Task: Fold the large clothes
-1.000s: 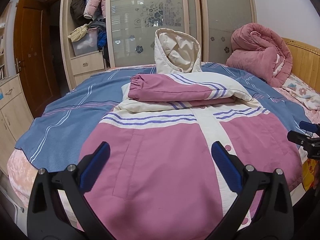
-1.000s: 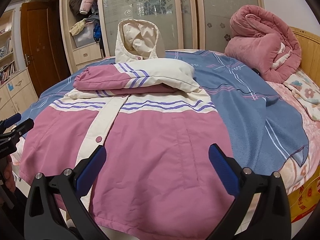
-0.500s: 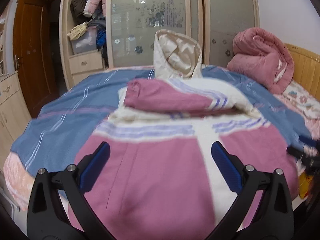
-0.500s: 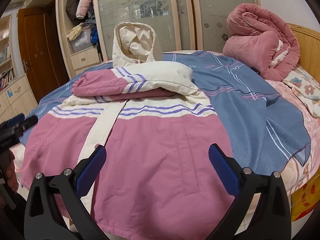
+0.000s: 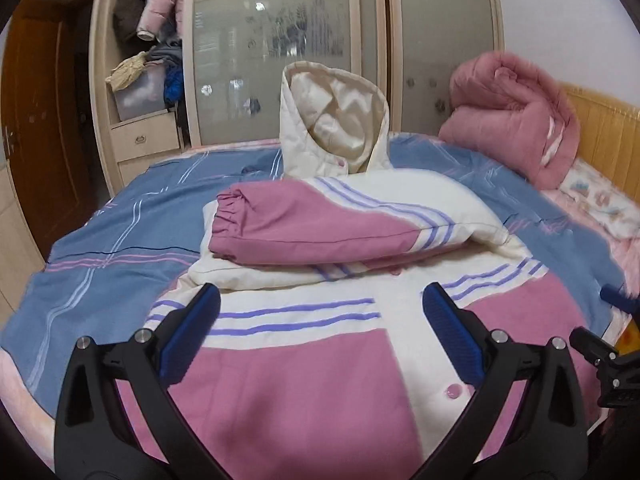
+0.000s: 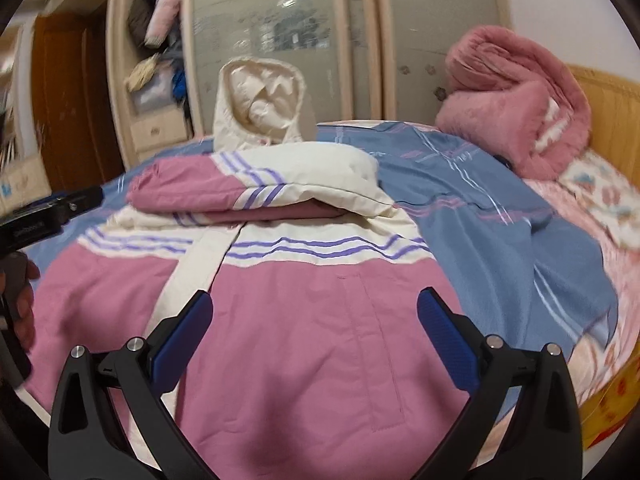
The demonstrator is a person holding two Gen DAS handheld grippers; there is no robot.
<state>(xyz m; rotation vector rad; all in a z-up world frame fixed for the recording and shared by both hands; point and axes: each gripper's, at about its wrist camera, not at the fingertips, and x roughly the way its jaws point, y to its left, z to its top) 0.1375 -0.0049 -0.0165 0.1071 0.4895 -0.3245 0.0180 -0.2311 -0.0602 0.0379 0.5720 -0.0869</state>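
A pink and cream hooded jacket (image 5: 304, 380) lies front-up on the bed, also in the right wrist view (image 6: 304, 320). Both sleeves (image 5: 320, 232) are folded across its chest and the cream hood (image 5: 336, 120) stands upright at the far end. My left gripper (image 5: 320, 320) is open and empty, above the jacket's lower left half. My right gripper (image 6: 314, 320) is open and empty, above the lower right half. Each gripper shows at the edge of the other's view: the right gripper in the left wrist view (image 5: 600, 352), the left gripper in the right wrist view (image 6: 52, 208).
The bed has a blue striped cover (image 5: 104, 248). A rolled pink quilt (image 5: 512, 116) sits at the far right by the wooden headboard (image 5: 608, 128). A wardrobe with sliding doors (image 5: 280, 40) and open shelves stands behind, and a brown door (image 5: 40, 120) at the left.
Both grippers have moved forward and lower over the jacket, so the folded sleeves and hood look nearer. Both stay open.
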